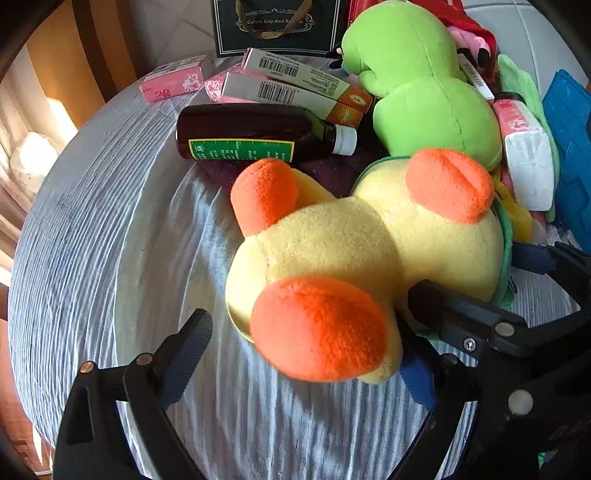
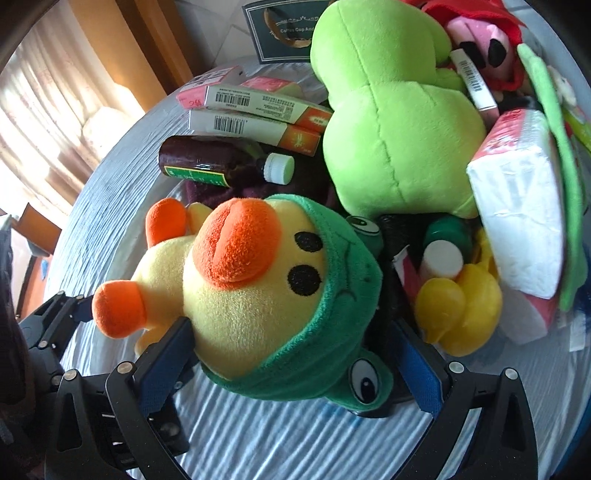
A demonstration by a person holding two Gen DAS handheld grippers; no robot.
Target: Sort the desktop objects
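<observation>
A yellow duck plush [image 1: 351, 240] with orange feet and a green frog hood lies on the round striped table [image 1: 92, 240]. My left gripper [image 1: 303, 363] is open around the near orange foot [image 1: 317, 328]. Its left finger stands apart from the plush. In the right wrist view my right gripper [image 2: 293, 369] is open wide and straddles the duck's hooded head [image 2: 258, 295]. Its left pad [image 2: 166, 369] touches the cheek, and the right pad sits beside the hood. The left wrist view shows that right gripper [image 1: 480, 275] at the head.
Behind the duck lie a brown bottle [image 1: 258, 134], two barcode boxes [image 1: 295, 92], pink packs [image 1: 173, 81], a green plush [image 1: 424, 92], a tissue pack [image 1: 524, 155] and a dark gift bag [image 1: 277, 26]. A yellow rubber duck [image 2: 461, 310] and a red-pink plush [image 2: 476, 40] crowd the right.
</observation>
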